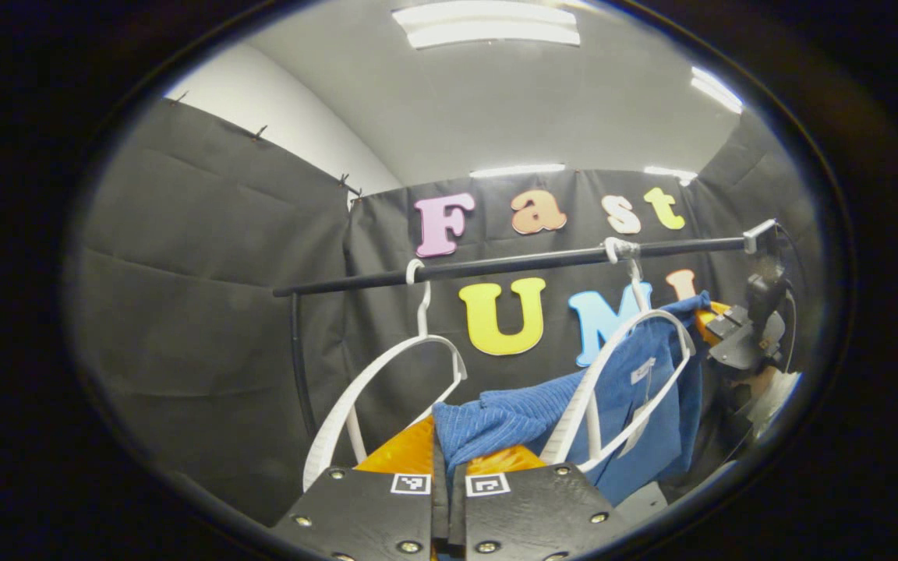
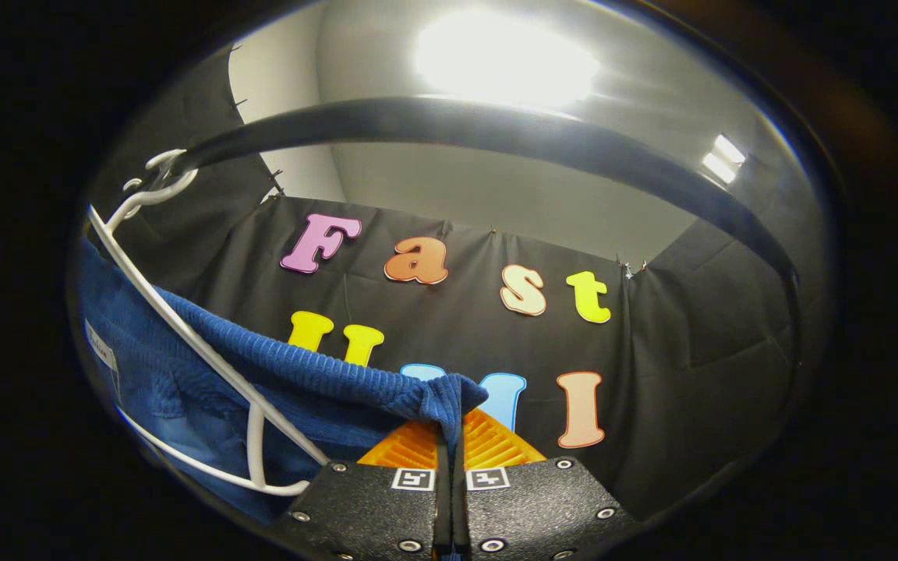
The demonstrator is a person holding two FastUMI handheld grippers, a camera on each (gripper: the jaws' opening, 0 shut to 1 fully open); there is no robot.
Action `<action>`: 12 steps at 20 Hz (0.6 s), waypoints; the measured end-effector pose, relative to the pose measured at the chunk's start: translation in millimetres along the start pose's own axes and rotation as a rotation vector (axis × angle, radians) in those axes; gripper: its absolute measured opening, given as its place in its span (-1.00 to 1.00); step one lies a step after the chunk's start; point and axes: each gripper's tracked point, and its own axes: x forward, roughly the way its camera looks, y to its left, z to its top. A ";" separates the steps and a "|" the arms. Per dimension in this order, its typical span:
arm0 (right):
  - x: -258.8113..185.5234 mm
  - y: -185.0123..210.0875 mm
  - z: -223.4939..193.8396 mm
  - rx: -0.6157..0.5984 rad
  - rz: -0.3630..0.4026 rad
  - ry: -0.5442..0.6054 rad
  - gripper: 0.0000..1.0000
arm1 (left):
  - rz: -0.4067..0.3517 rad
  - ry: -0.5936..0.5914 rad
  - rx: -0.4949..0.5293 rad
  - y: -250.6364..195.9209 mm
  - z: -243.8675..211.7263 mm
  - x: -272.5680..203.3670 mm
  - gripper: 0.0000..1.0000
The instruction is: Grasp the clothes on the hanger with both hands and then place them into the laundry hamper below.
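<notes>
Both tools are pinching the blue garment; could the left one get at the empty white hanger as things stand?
Probably not: the left tool is shut on the blue garment. The empty hanger hangs close by, unobstructed.

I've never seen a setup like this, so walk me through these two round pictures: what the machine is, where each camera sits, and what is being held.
There is no robot here: a person holds a two-finger gripper in each hand, and a fisheye camera rides on each one, looking forward along its fingers.

In the left gripper view, the left gripper is pinched shut on a blue ribbed cloth garment. Ahead, a black clothes rail carries two white plastic hangers: one bare, one still threaded through the garment. The other gripper shows farther off by the garment's far corner.

In the right gripper view, the right gripper is shut on another edge of the same garment.
</notes>
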 end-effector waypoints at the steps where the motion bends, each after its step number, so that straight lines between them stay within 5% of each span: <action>1: 3.0 3.2 -10.0 0.002 0.014 0.028 -0.99 | -0.006 0.007 -0.005 0.2 -4.3 3.4 -0.98; 12: -18.7 11.3 -75.1 0.038 0.092 0.218 -0.99 | -0.035 0.020 -0.003 -14.0 -25.6 8.6 -0.99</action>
